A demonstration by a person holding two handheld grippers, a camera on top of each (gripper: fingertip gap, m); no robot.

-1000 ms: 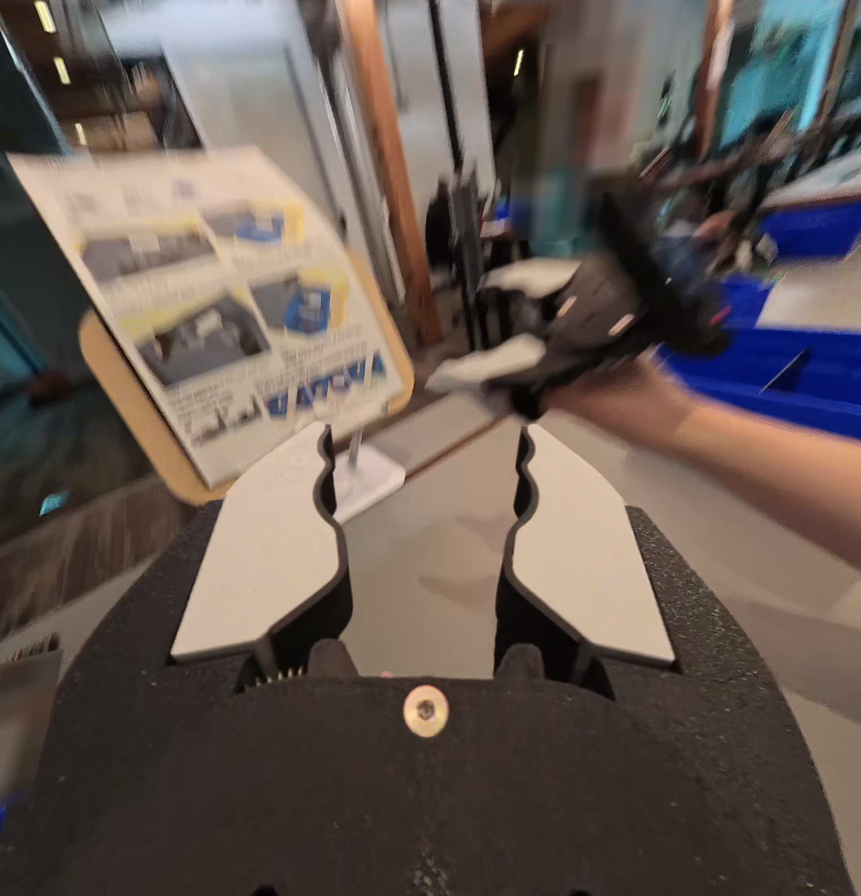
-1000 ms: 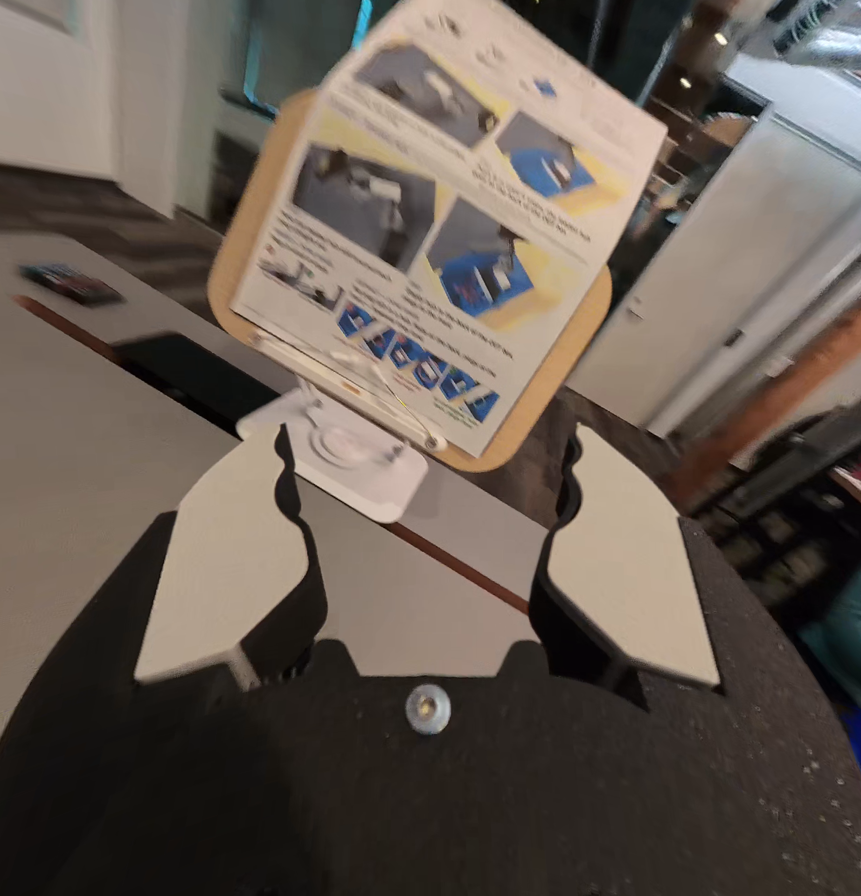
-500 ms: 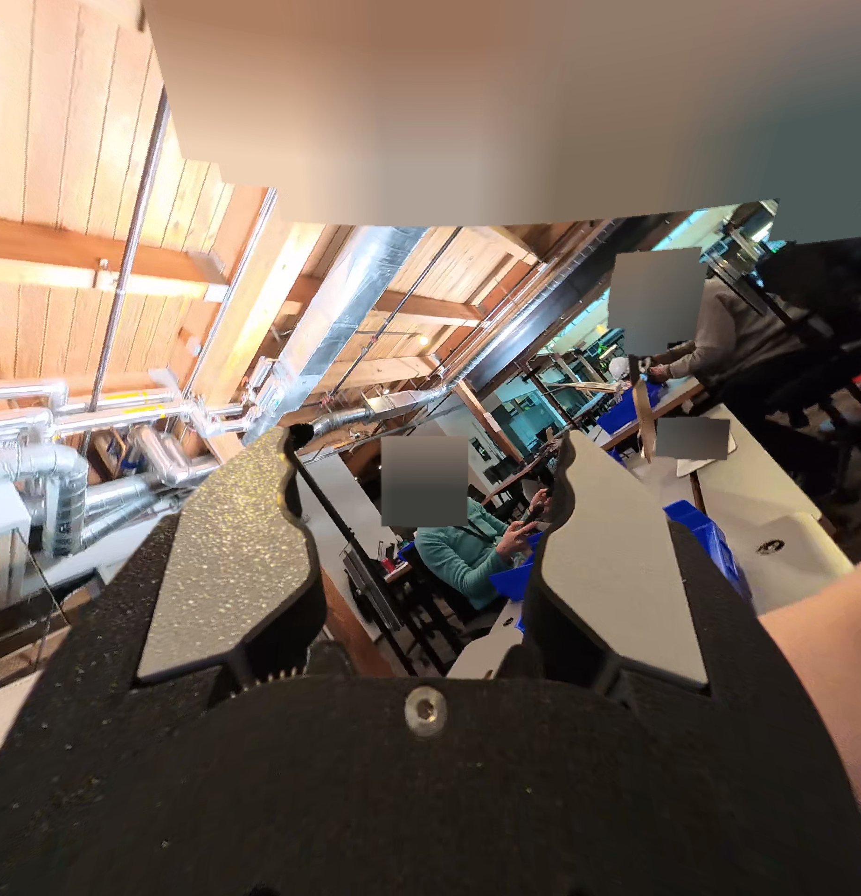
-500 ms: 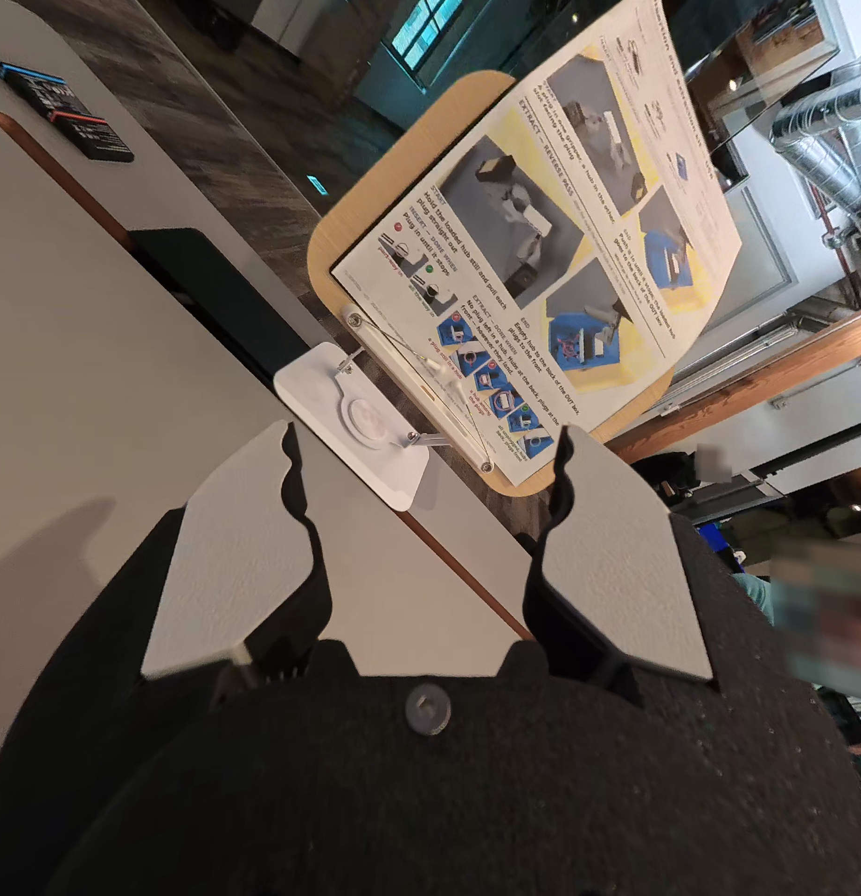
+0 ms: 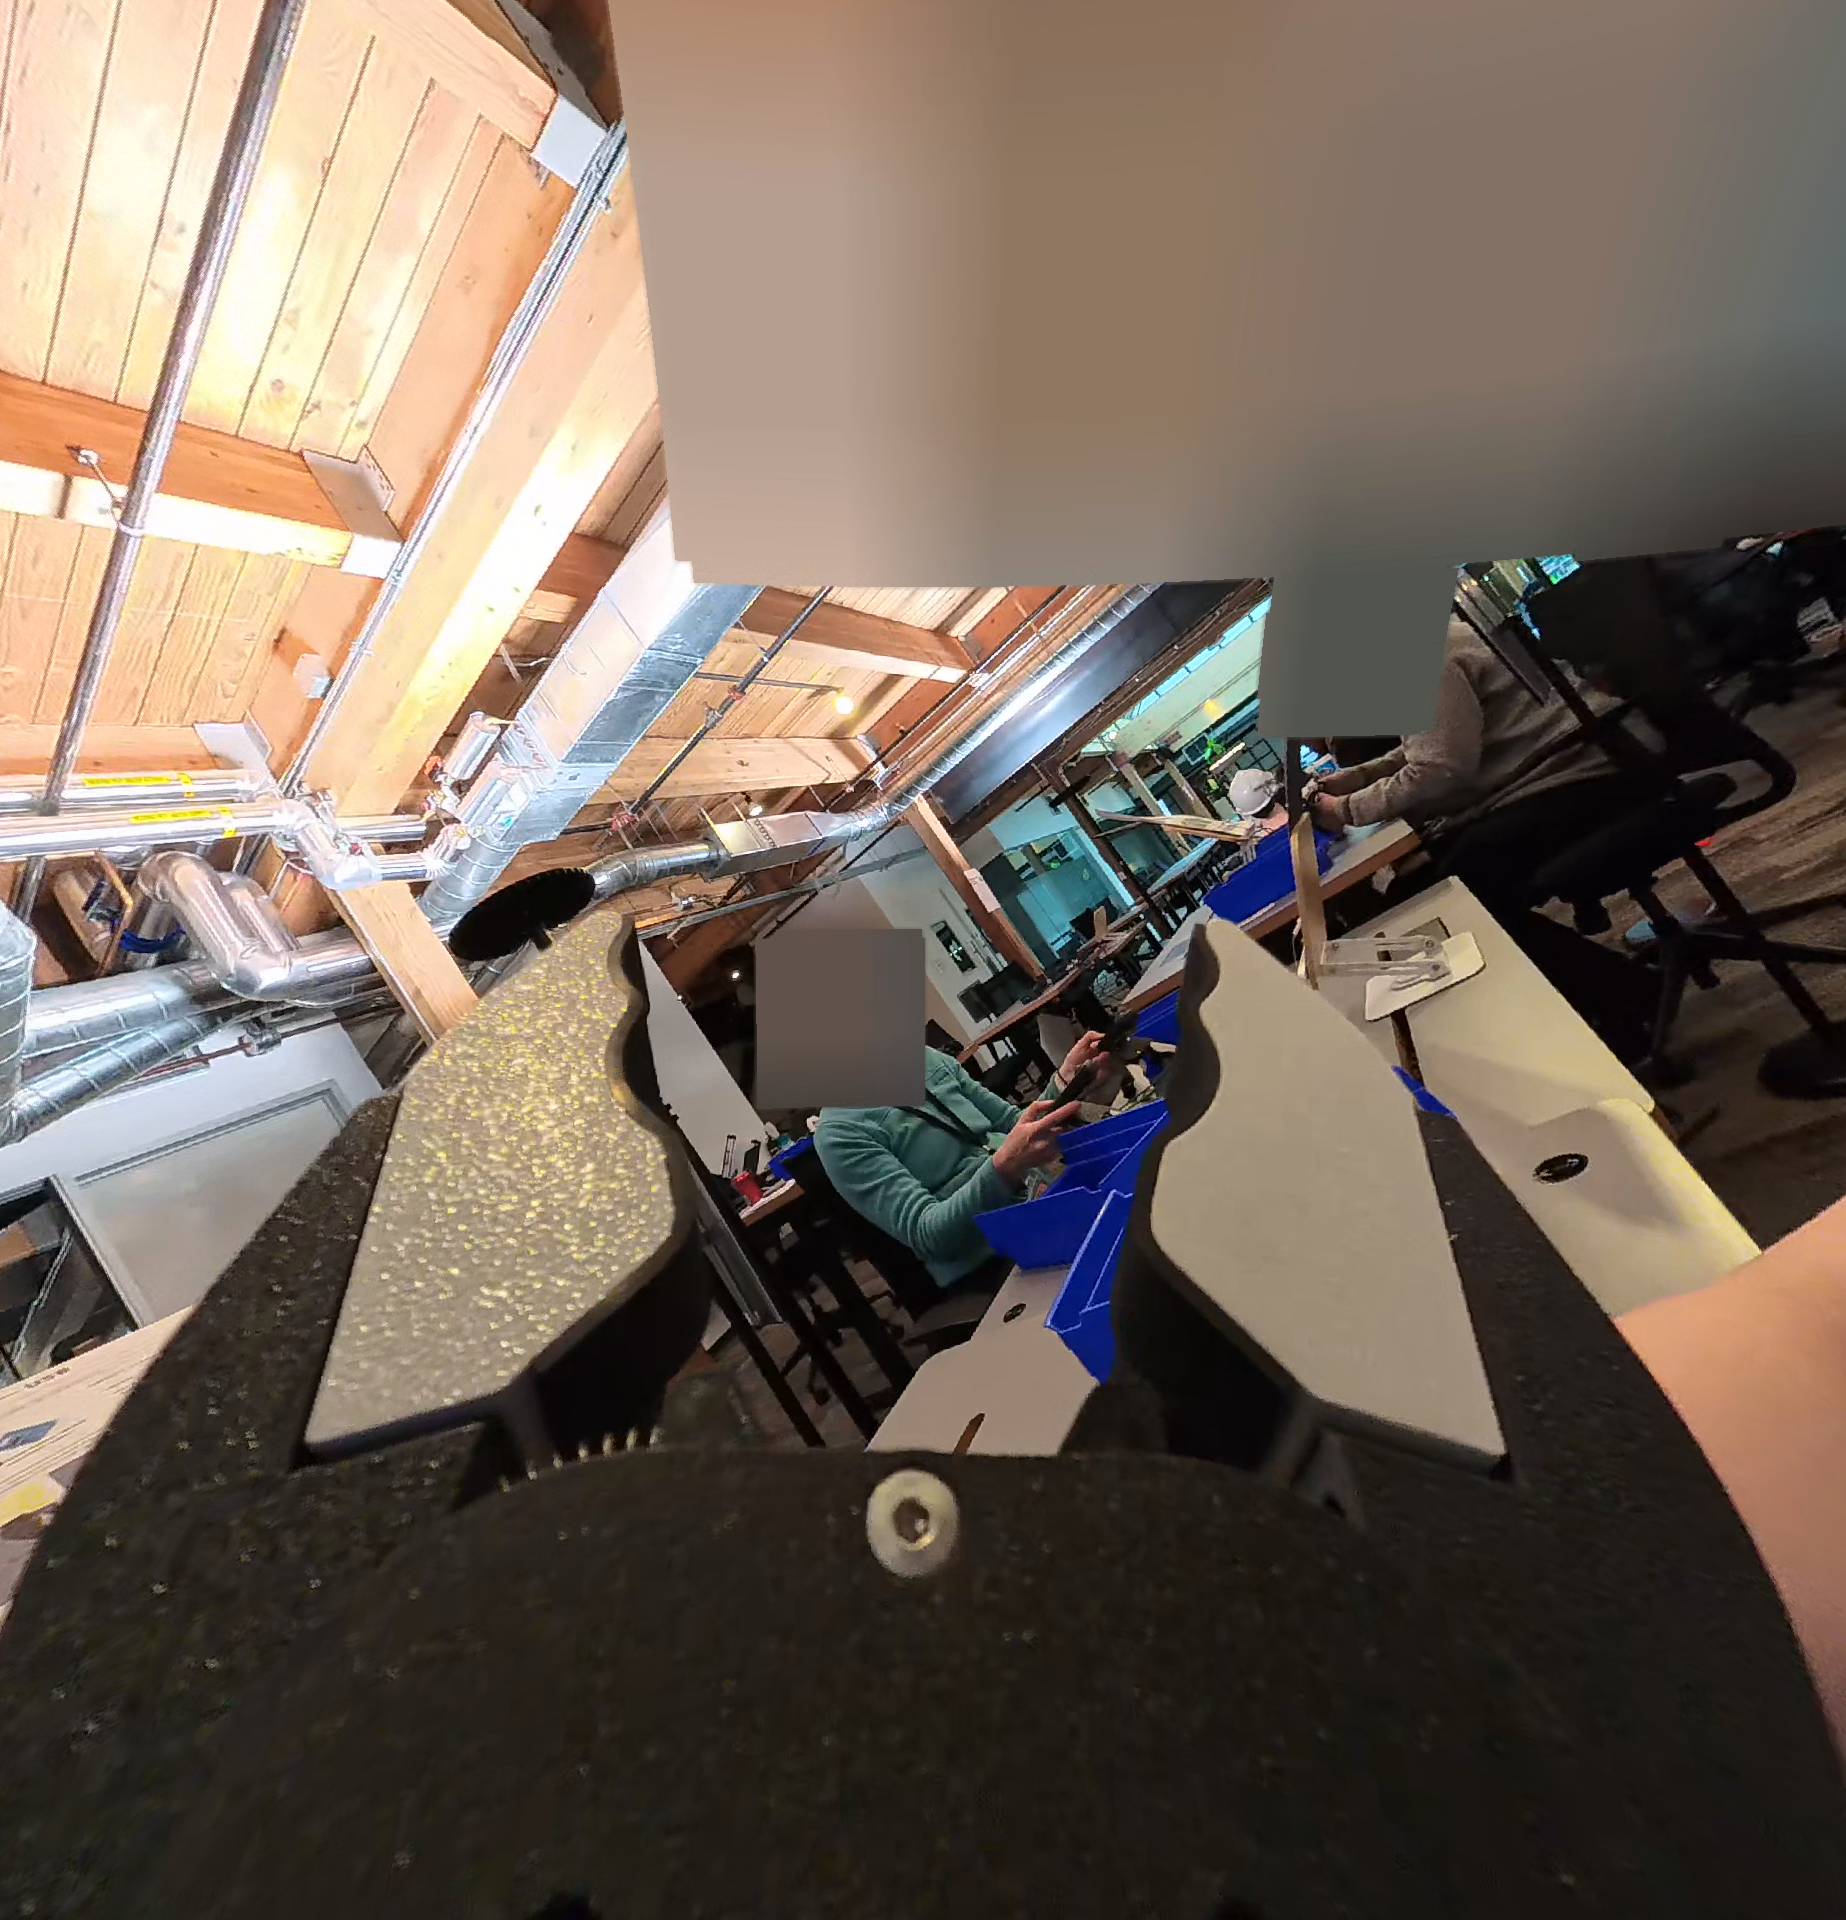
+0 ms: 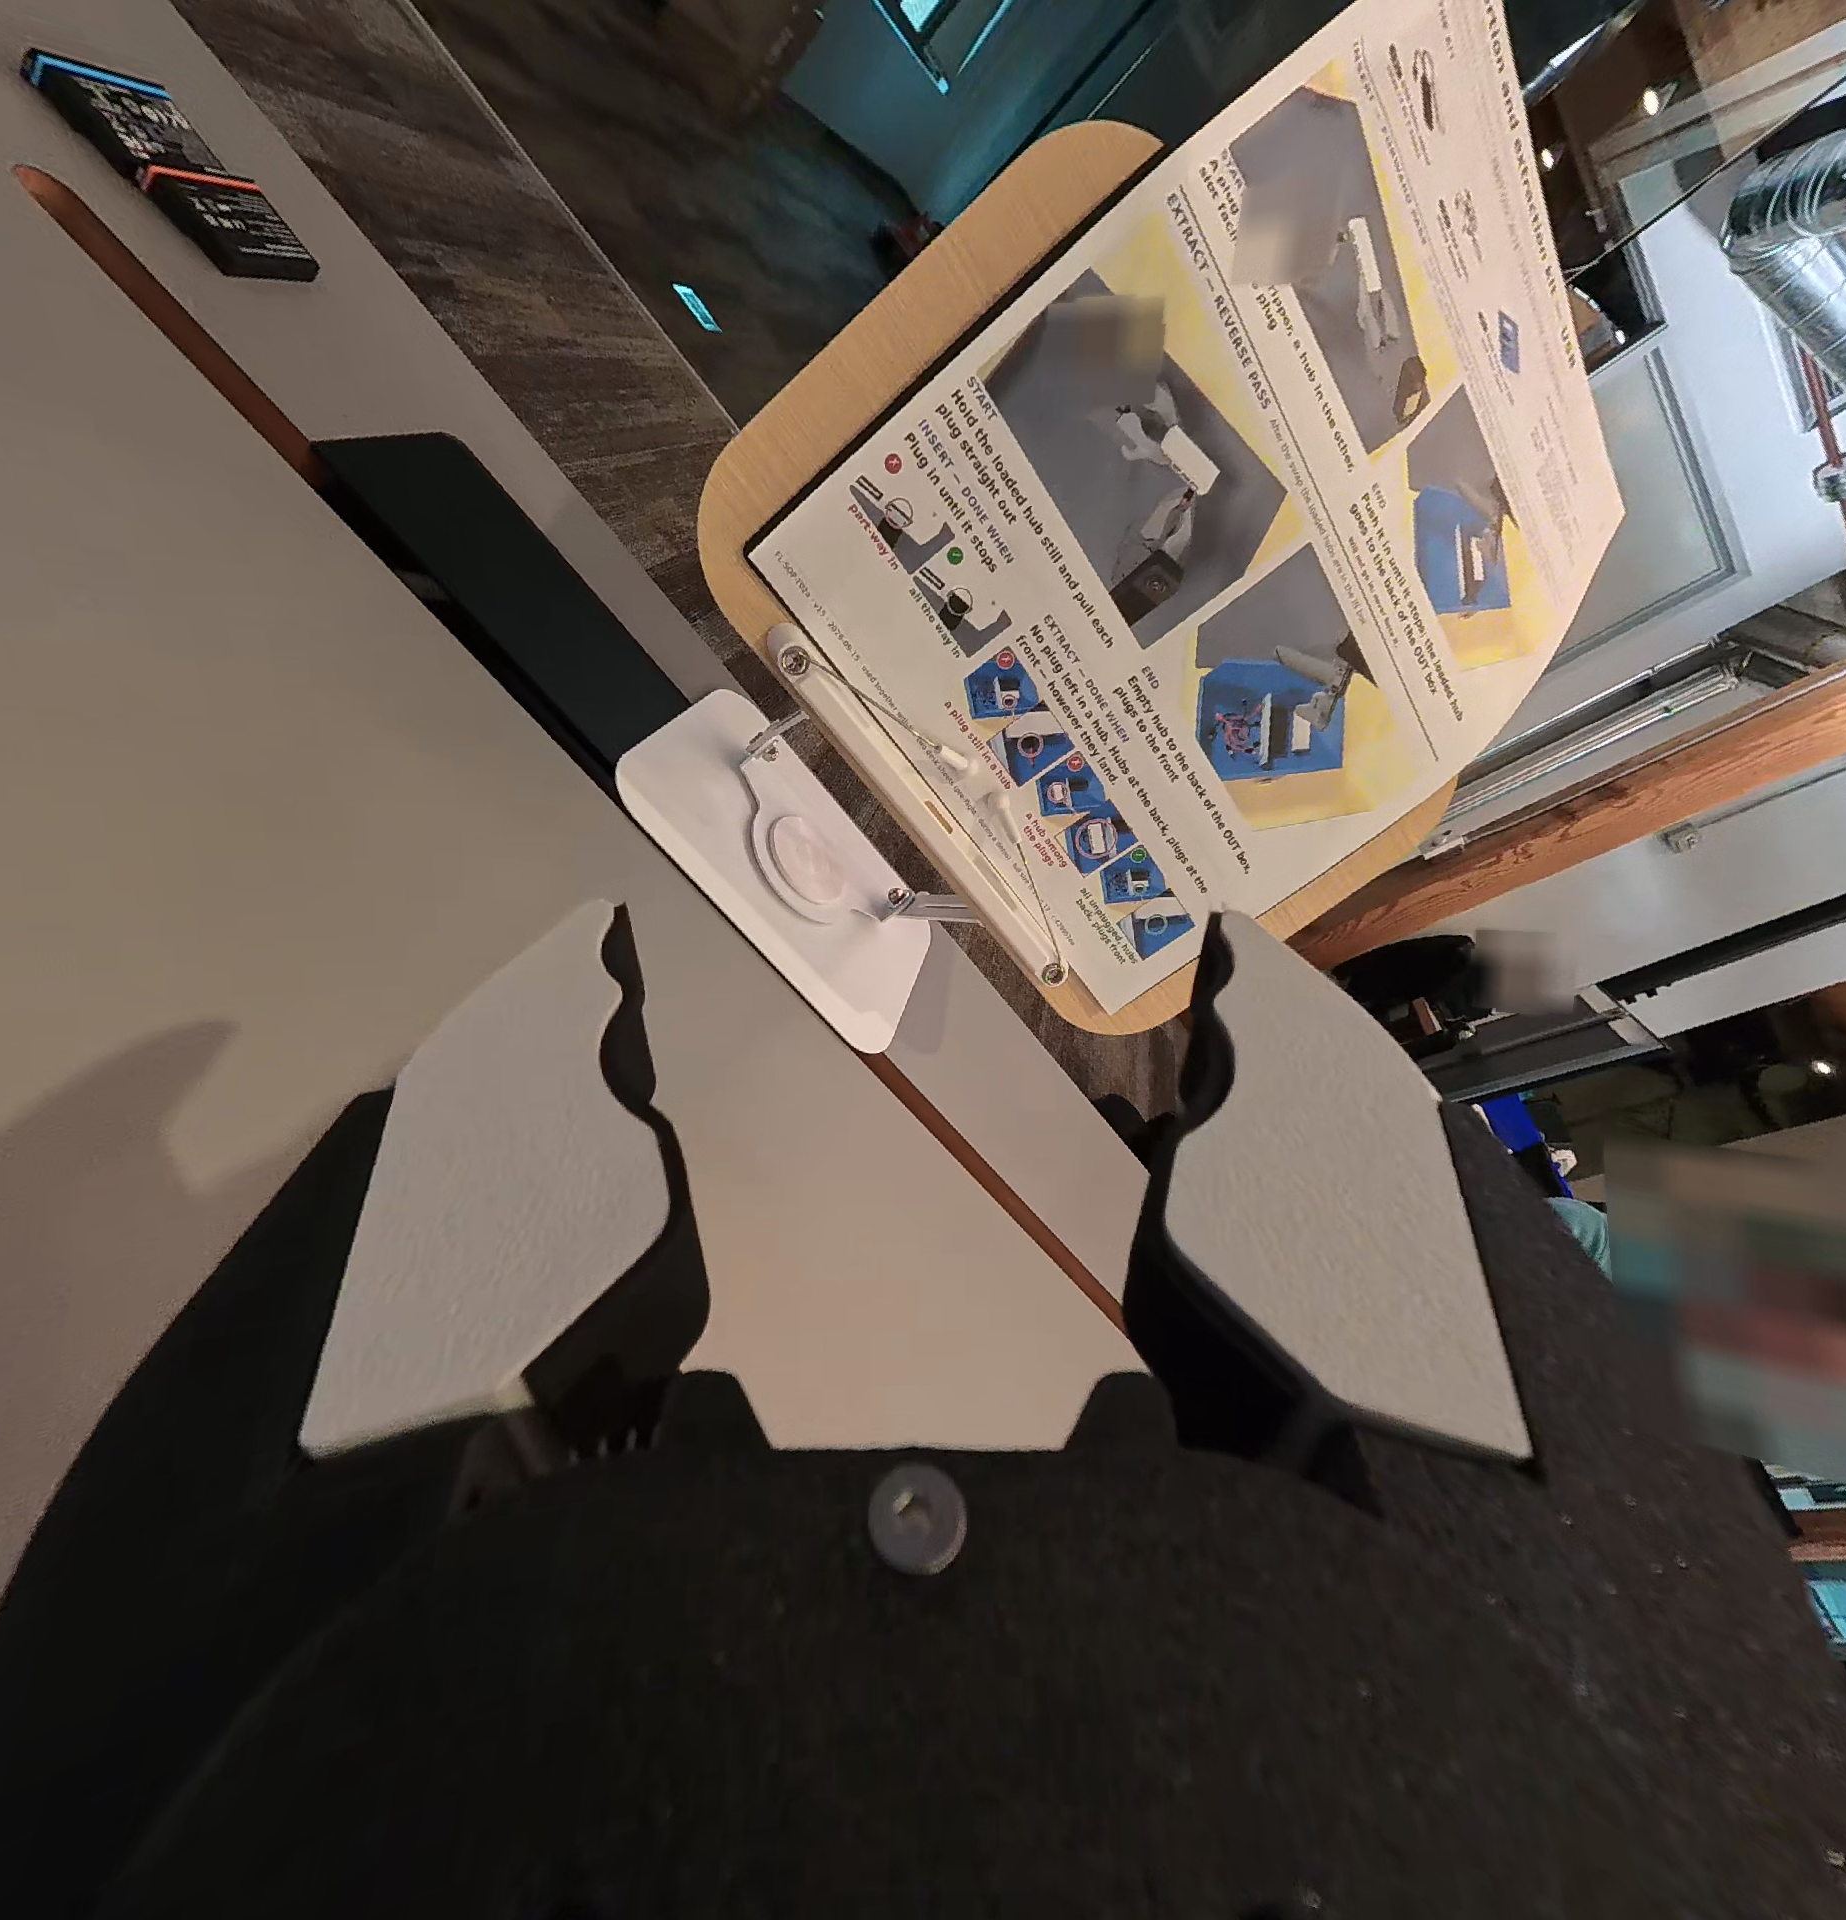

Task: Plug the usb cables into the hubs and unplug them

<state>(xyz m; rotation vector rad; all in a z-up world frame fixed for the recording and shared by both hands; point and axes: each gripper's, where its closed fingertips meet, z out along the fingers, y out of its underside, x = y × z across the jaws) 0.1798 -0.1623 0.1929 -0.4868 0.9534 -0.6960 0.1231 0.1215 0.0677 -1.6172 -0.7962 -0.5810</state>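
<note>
Holding both claws wide open and empty: left claw [image 5: 908, 1049] tilted toward ceiling, right claw [image 6: 914, 1023] over desk [image 6: 171, 727] edge. No cables or hubs visible; probably idling, needing both aimed back at them.

Both grippers empty, jaws apart

The left gripper [image 5: 914, 961] pointed upward, a bare forearm [image 5: 1760, 1475] beside it; the right gripper [image 6: 919, 940] was rolled sideways, fingers spread.

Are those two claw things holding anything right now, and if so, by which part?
Nothing is held. The left gripper is open and points up toward the room and ceiling. The right gripper is open above the table, empty.
</note>
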